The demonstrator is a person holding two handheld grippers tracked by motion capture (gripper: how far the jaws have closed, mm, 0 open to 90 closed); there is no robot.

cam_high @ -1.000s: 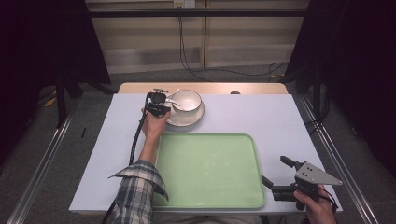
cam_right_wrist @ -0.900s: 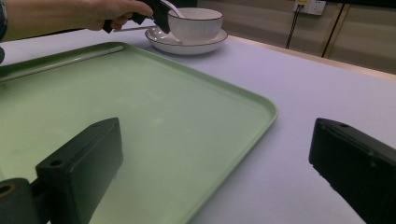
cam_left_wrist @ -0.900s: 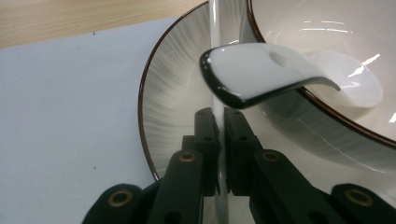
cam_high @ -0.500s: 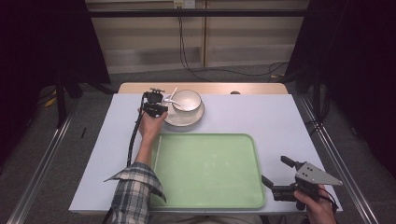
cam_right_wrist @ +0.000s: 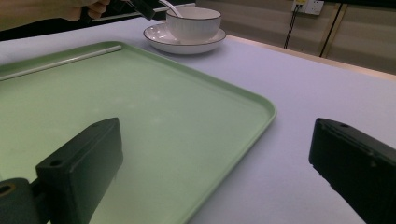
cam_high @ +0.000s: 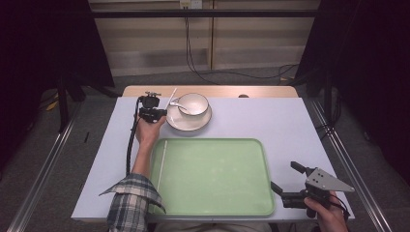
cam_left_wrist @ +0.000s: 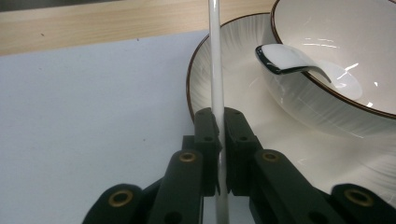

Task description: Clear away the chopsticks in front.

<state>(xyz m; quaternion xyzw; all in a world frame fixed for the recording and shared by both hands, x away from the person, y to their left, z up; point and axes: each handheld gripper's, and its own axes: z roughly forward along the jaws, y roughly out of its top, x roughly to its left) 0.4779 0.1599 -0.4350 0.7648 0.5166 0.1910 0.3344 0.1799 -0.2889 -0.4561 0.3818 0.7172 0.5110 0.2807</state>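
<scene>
my left gripper (cam_left_wrist: 219,121) is pinching 1 thin white chopstick (cam_left_wrist: 215,60) beside the white saucer (cam_left_wrist: 224,70); its twin is lying in the pale green tray (cam_high: 212,203). right gripper (cam_right_wrist: 215,172) is idling, spread.

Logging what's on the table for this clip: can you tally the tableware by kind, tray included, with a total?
Chopsticks: 2, one held in the left tool, one lying in the tray
Spoon: 1, resting in the bowl
Bowl: 1, on the saucer
Saucer: 1
Green tray: 1
Total: 6
</scene>
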